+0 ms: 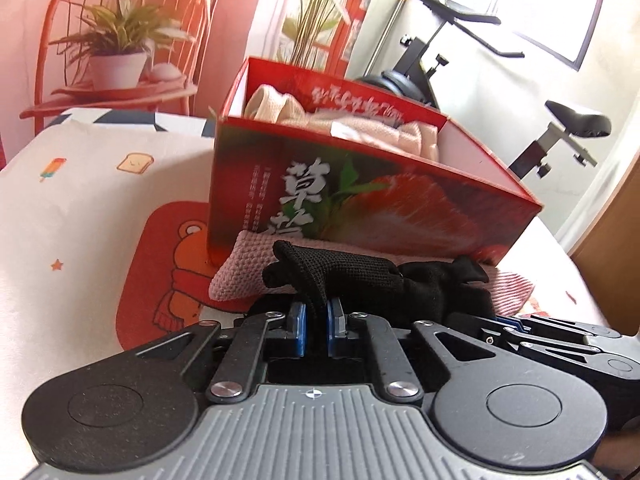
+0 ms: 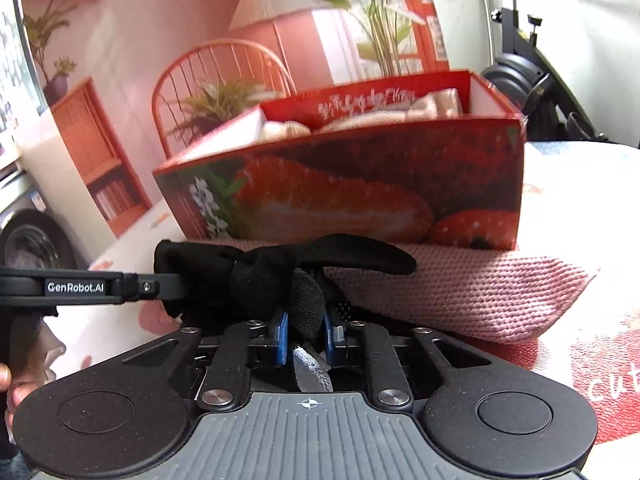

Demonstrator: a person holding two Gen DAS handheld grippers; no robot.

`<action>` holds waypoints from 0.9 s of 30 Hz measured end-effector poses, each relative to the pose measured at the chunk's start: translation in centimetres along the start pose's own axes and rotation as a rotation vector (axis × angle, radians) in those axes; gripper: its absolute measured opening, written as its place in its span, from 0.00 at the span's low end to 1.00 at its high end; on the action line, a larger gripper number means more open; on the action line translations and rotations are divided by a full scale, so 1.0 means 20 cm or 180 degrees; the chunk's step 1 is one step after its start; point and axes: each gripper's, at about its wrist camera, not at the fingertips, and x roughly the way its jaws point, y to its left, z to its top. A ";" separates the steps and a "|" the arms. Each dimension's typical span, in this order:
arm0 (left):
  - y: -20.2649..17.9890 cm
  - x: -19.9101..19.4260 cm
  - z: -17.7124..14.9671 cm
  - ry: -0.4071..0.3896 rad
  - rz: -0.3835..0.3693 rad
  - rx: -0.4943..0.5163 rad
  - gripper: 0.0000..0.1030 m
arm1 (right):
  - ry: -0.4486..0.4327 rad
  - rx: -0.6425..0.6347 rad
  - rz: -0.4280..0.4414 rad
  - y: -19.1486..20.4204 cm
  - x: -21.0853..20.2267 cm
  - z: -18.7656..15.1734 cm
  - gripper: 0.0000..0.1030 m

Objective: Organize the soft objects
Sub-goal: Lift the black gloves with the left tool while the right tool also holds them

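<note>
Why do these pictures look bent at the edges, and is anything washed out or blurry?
Left wrist view: fisheye lens curves the edges; the window is blown out white, and the red box looks slightly soft. Right wrist view: same bending; the box's far rim is blurred, while the black glove and pink cloth stay sharp.

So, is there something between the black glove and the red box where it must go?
Only the box's own near wall: the black glove lies on the pink cloth against the red box, so it must rise over the rim.
</note>
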 end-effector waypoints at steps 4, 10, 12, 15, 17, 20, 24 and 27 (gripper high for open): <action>-0.04 -0.07 -0.02 -0.0071 -0.0019 0.0044 0.11 | -0.0047 0.0007 -0.0018 0.01 -0.05 0.00 0.15; -0.07 -0.14 -0.05 -0.0093 -0.0053 0.0009 0.11 | -0.0069 -0.0012 -0.0043 0.03 -0.12 -0.02 0.15; -0.07 -0.16 -0.05 -0.0114 -0.0070 0.0003 0.11 | -0.0098 -0.0034 -0.0053 0.04 -0.14 -0.01 0.15; -0.08 -0.19 -0.06 -0.0133 -0.0109 -0.0008 0.11 | -0.0134 -0.0062 -0.0080 0.07 -0.18 -0.01 0.15; -0.08 -0.21 -0.07 -0.0136 -0.0132 -0.0008 0.11 | -0.0165 -0.0081 -0.0097 0.09 -0.21 -0.01 0.15; -0.11 -0.24 -0.06 -0.0178 -0.0170 0.0027 0.11 | -0.0259 -0.0117 -0.0113 0.11 -0.27 0.01 0.15; -0.15 -0.28 -0.05 -0.0273 -0.0214 0.0098 0.11 | -0.0382 -0.0168 -0.0163 0.14 -0.34 0.04 0.15; -0.16 -0.30 -0.03 -0.0326 -0.0245 0.0121 0.11 | -0.0474 -0.0218 -0.0185 0.16 -0.40 0.07 0.15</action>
